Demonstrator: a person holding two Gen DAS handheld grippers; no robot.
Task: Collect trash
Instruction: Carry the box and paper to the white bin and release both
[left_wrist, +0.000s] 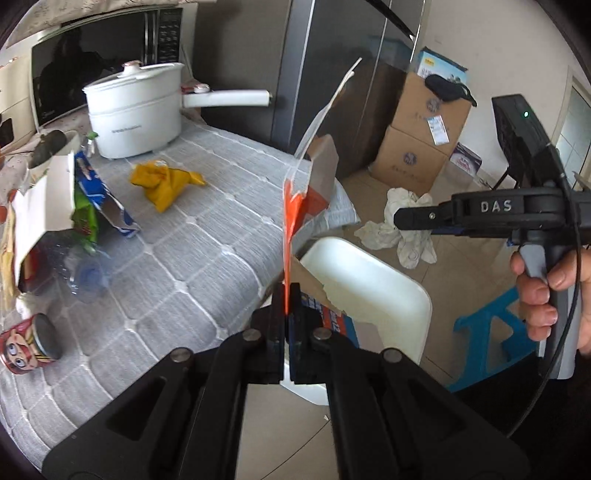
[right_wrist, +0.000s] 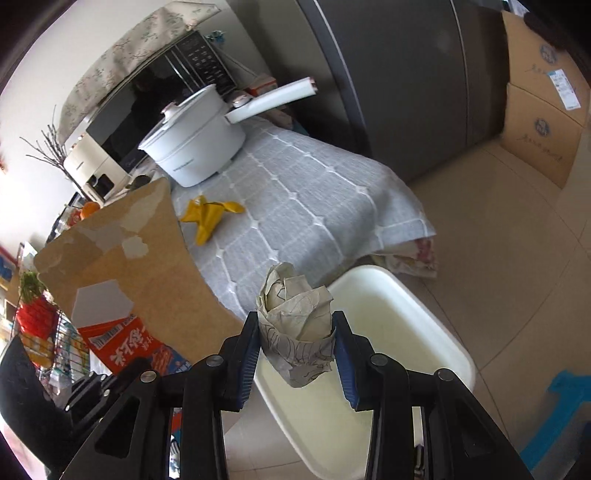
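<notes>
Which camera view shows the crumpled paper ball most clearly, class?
The right wrist view: the crumpled paper ball sits large and sharp between the right gripper pads, above the white bin. The left wrist view shows that gripper only from the side, and the ball cannot be made out there.

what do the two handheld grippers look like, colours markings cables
Both are black plastic linkage frames with silver rivets. The right gripper has blue ribbed pads on its fingers; the left gripper has dark ones. Seen from the side, the right one reads DAS in white, with a grey handle, a thin black cable and a green light.
</notes>
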